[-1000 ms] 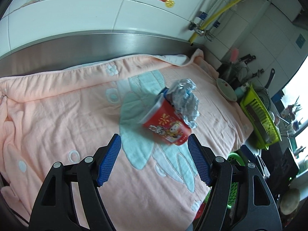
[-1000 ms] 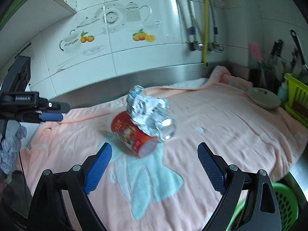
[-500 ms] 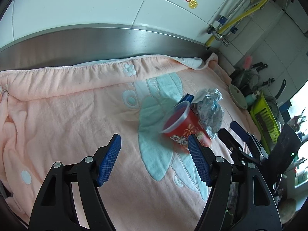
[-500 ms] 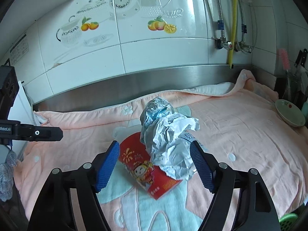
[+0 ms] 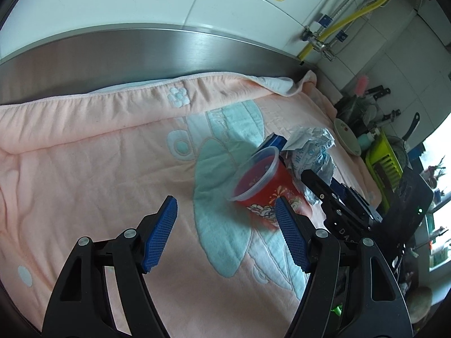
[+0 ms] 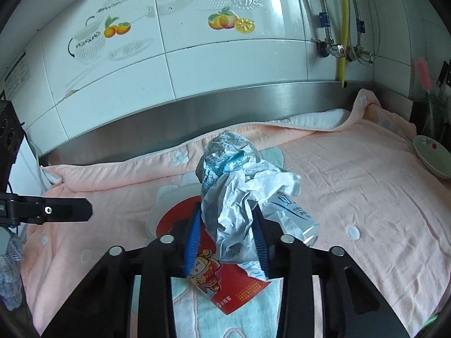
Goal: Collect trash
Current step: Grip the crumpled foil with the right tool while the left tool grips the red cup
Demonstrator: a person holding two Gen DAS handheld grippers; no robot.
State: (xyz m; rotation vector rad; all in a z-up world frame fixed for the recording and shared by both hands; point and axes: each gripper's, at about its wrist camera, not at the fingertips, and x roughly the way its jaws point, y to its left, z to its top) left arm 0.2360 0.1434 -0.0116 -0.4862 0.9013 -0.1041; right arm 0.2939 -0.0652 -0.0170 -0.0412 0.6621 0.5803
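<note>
Right wrist view: the right gripper (image 6: 227, 240) has just closed its jaws on the crumpled paper wrapper (image 6: 239, 197), which lies over a red cup (image 6: 225, 281) on the pink towel (image 6: 352, 197). The left gripper (image 5: 225, 233) hangs unclenched beside the cup.
</note>
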